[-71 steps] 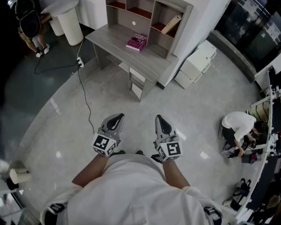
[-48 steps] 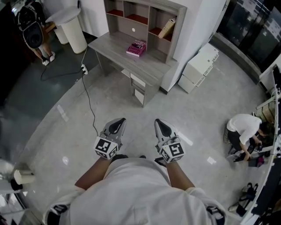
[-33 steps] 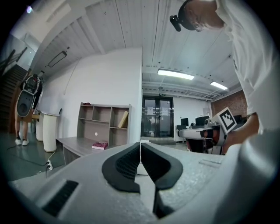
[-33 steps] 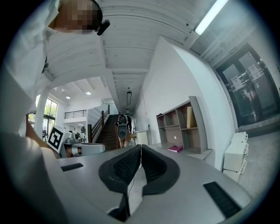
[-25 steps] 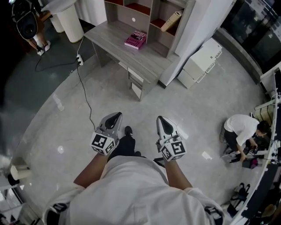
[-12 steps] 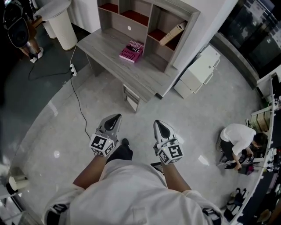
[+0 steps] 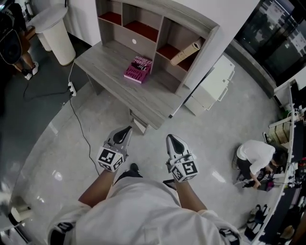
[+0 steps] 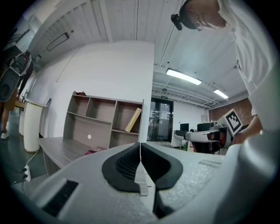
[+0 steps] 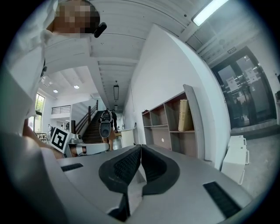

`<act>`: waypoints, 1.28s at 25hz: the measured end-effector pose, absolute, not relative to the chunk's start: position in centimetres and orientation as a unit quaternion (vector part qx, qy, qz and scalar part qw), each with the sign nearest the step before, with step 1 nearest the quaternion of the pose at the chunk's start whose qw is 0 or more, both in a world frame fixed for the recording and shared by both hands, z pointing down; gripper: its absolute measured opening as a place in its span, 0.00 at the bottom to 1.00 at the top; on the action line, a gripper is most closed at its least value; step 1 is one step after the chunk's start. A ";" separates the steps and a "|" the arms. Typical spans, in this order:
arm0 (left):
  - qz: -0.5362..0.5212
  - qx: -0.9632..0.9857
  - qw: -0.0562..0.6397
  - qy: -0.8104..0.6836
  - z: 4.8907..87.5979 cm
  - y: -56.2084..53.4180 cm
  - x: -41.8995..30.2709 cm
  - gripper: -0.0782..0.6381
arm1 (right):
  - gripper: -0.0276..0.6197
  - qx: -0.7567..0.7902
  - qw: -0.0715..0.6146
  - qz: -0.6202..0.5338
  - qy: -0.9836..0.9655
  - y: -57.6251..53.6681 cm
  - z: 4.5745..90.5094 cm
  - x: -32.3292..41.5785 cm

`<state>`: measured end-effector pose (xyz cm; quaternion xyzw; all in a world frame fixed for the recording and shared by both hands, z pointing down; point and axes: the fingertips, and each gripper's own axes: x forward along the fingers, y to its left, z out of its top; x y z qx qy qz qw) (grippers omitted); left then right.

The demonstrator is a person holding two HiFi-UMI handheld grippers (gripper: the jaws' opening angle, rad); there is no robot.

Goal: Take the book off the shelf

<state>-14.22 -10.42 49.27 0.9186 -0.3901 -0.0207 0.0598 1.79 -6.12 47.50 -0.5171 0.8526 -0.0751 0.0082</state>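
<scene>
Though aslant, slim tan book (image 7: 185,52) (closed)

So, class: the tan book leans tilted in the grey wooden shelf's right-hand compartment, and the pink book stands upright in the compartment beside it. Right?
No. The head view shows the pink book lying flat on the grey wooden desktop in front of the shelf, not upright in a compartment. The tan book does lean tilted in the right-hand compartment.
</scene>
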 end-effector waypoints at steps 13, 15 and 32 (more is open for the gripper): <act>-0.029 0.942 0.035 -0.333 47.6 -20.1 -9.0 0.13 | 0.07 -0.584 0.006 -0.067 0.809 -11.3 47.5 7.9; -0.023 0.944 0.034 -0.329 47.2 -21.7 -7.5 0.13 | 0.07 -0.588 0.009 -0.068 0.806 -12.3 47.6 9.0; -0.008 0.946 -0.039 -0.322 41.2 -32.8 3.3 0.14 | 0.07 -0.550 0.024 -0.076 0.831 -24.0 46.5 17.0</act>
